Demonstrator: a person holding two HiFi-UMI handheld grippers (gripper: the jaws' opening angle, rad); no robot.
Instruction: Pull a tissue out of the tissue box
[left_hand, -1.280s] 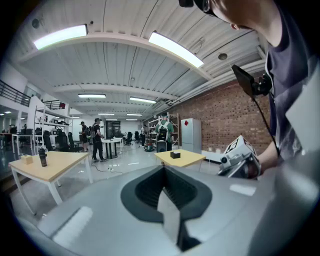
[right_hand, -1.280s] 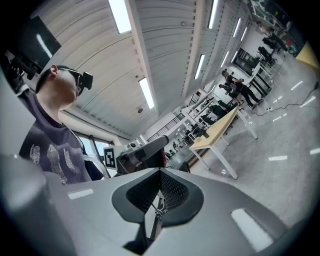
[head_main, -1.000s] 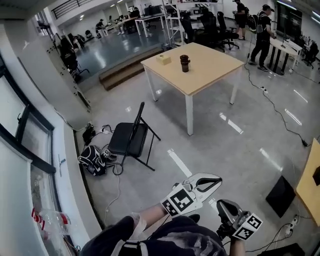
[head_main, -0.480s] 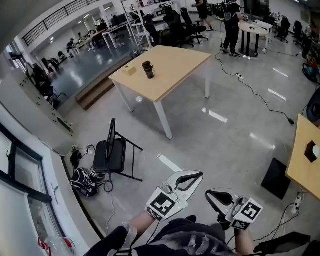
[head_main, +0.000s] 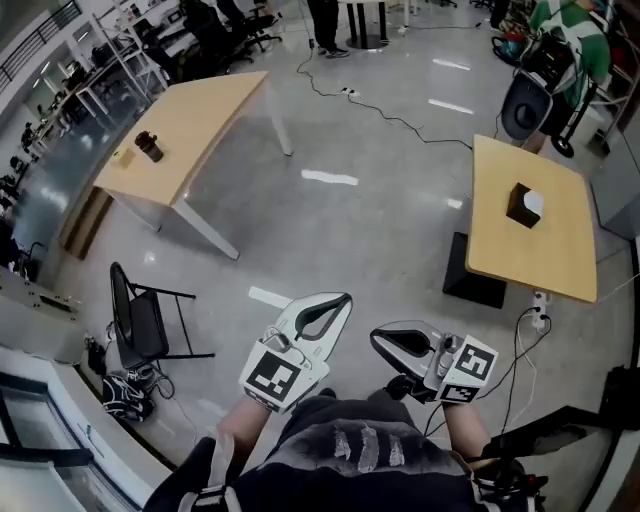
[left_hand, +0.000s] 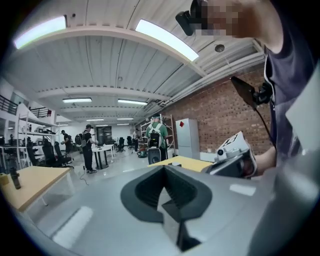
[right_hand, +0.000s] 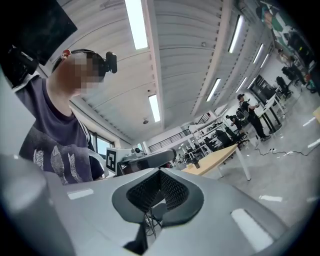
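Note:
The tissue box (head_main: 523, 205) is dark with a white tissue at its top. It stands on a small wooden table (head_main: 540, 255) at the right of the head view, well ahead of both grippers. My left gripper (head_main: 345, 297) and right gripper (head_main: 375, 340) are held side by side above my lap, over the grey floor. Both are shut with nothing between the jaws. In the left gripper view the left gripper (left_hand: 164, 168) points level toward the small table (left_hand: 185, 162). In the right gripper view the right gripper (right_hand: 160, 172) tilts slightly upward into the hall.
A large wooden table (head_main: 200, 110) with a dark cup (head_main: 148, 147) stands at the upper left. A folding chair (head_main: 140, 325) and a backpack (head_main: 125, 392) sit by the left wall. A black box (head_main: 475, 282) rests under the small table, and cables (head_main: 400, 120) run across the floor.
The view has swung to the right, bringing the small table with the tissue box into sight. Both grippers travelled along with it and stayed shut.

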